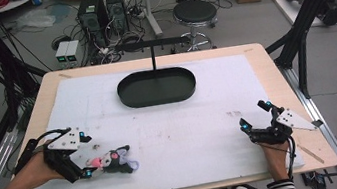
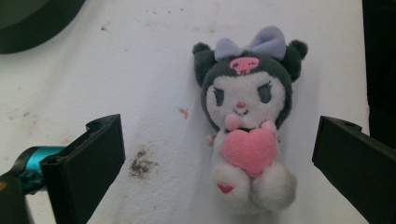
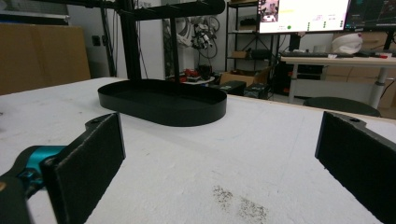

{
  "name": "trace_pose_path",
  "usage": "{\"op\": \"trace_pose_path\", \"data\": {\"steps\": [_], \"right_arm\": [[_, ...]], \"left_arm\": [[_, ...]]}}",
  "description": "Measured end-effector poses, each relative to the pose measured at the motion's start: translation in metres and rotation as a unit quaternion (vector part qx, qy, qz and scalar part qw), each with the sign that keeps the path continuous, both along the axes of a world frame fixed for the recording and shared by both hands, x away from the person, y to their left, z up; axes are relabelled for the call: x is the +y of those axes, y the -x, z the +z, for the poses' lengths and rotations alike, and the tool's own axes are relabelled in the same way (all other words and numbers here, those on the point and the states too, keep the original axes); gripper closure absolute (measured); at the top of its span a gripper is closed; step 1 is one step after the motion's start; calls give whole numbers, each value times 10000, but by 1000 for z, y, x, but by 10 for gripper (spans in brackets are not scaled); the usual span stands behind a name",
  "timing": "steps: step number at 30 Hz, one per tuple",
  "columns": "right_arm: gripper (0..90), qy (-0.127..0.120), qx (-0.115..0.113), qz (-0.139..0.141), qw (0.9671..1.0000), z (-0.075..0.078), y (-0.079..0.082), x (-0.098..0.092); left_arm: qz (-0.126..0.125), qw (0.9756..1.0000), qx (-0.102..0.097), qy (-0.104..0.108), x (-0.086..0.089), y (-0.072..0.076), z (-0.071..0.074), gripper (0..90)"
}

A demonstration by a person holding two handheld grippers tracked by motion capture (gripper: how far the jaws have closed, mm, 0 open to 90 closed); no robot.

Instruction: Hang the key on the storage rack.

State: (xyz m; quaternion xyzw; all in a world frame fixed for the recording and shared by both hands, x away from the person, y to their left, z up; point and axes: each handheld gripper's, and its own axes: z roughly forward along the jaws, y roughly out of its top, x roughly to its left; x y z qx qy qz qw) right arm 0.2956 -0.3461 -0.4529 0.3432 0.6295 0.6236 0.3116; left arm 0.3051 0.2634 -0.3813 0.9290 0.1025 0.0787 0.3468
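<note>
A small plush doll [image 2: 247, 126] lies on its back on the white mat. It has a dark hood, a lilac bow and a pink heart on its chest. My left gripper [image 2: 219, 133] is open around it, with the doll between the jaws and nearer the right one, touching neither. From above, the doll [image 1: 113, 159] lies just right of the left gripper [image 1: 86, 155] at the table's front left. My right gripper [image 1: 255, 116] rests open at the front right with nothing between its jaws [image 3: 219, 140].
A black oval tray [image 1: 159, 101] stands at the back middle of the mat, with a thin T-shaped stand [image 1: 152, 51] rising from it. The right gripper view faces that tray [image 3: 168, 114]. Dirt smudges [image 2: 140, 164] mark the mat. A stool [image 1: 195, 13] and computers stand beyond the table.
</note>
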Motion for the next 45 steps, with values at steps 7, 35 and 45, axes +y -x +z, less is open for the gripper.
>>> {"op": "trace_pose_path", "data": {"steps": [7, 35, 45], "right_arm": [[5, -10, -12, 12, 10000, 0, 0, 0], [5, -10, -41, -2, 10000, 0, -1, -1], [5, -10, -41, -3, 10000, 0, -1, -1]], "left_arm": [[-221, 9991, 130, -329, -6, 2, -7, 29], [-426, 9918, 679, -996, -14, -4, -22, 199], [-471, 9897, 738, -1134, -18, -3, -25, 414]]}}
